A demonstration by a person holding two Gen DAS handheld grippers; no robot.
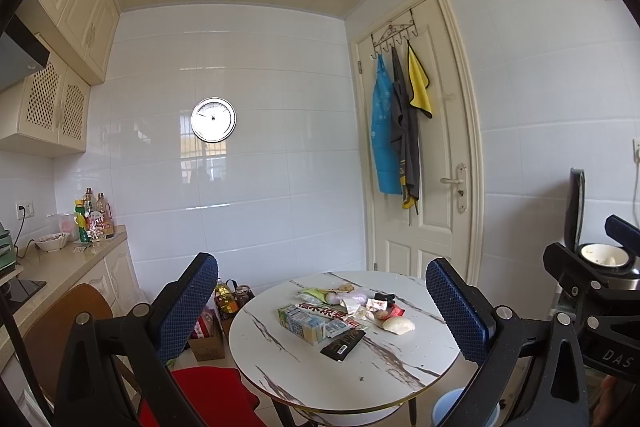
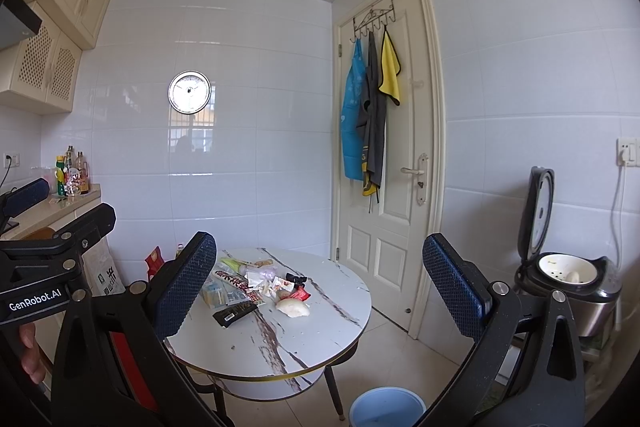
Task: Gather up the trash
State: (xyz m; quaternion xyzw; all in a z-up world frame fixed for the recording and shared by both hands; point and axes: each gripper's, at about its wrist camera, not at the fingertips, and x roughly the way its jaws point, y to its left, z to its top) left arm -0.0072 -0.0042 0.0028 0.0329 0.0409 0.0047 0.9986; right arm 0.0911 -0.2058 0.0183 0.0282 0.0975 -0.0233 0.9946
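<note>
A pile of trash (image 1: pixel 340 311) lies on the round white marble table (image 1: pixel 304 379): a milk carton (image 1: pixel 300 323), a black wrapper (image 1: pixel 343 344), a red printed packet (image 1: pixel 326 311), a white lump (image 1: pixel 398 325) and small wrappers. The pile also shows in the right wrist view (image 2: pixel 256 291). My left gripper (image 1: pixel 322 311) is open and empty, held above and short of the table. My right gripper (image 2: pixel 320 291) is open and empty, also short of the table (image 2: pixel 320 339). A light blue bin (image 2: pixel 386 409) stands on the floor under the table's near right edge.
A chair with a red cushion (image 1: pixel 208 395) stands left of the table. A counter (image 1: pixel 60 267) with bottles runs along the left wall. An open rice cooker (image 2: pixel 568 279) stands at the right. A closed door (image 2: pixel 392 155) with hanging aprons is behind the table. Boxes and an oil bottle (image 1: pixel 224 301) sit on the floor.
</note>
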